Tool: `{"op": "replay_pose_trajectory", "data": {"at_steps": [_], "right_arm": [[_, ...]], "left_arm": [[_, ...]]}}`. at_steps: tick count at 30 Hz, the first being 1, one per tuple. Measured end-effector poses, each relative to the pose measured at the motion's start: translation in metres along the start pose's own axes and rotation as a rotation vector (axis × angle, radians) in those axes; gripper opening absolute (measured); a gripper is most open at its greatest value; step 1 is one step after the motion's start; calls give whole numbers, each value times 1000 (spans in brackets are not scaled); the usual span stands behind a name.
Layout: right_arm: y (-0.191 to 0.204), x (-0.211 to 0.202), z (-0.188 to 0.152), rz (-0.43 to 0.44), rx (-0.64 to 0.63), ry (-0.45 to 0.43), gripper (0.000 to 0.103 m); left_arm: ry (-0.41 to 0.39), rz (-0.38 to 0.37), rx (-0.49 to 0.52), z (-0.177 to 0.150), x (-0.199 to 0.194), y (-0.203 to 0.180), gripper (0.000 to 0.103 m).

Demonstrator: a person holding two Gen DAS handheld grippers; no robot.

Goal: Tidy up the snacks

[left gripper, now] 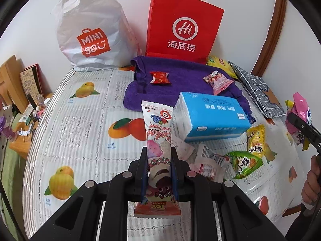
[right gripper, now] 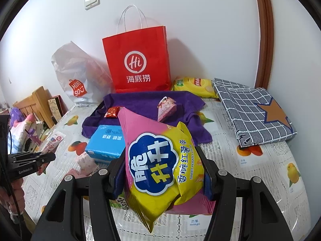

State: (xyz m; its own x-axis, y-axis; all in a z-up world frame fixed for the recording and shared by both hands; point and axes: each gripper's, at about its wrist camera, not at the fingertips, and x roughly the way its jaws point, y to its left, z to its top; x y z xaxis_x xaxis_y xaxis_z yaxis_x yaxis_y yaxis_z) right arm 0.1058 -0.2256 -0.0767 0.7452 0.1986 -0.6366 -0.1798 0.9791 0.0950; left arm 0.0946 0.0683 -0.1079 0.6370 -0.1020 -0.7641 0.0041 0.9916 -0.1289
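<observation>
Left wrist view: left gripper, angled down over the surface, clamps a long pink snack bar beside the blue tissue pack; open room lies leftward. Right gripper squeezes a pink-yellow chip bag, tilted downward, purple towel beyond.

- Bright, even indoor light; soft shadows on the white wall behind the upright red paper bag
- Strong fisheye bending, black vignette corners
- Centre sharp, edges slightly smeared
</observation>
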Motion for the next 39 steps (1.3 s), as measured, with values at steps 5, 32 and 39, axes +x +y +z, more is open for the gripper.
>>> {"op": "replay_pose_trajectory", "data": {"at_steps": [5, 32, 39], "right_arm": [[2, 3, 7, 3, -5, -1, 60], [-11, 103, 129, -4, 14, 57, 60], [-24, 148, 159, -4, 52, 92, 60]], "left_arm": [[0, -13, -2, 8, 1, -3, 18], [-7, -16, -7, 143, 33, -10, 18], [-2, -44, -9, 182, 68, -11, 19]]}}
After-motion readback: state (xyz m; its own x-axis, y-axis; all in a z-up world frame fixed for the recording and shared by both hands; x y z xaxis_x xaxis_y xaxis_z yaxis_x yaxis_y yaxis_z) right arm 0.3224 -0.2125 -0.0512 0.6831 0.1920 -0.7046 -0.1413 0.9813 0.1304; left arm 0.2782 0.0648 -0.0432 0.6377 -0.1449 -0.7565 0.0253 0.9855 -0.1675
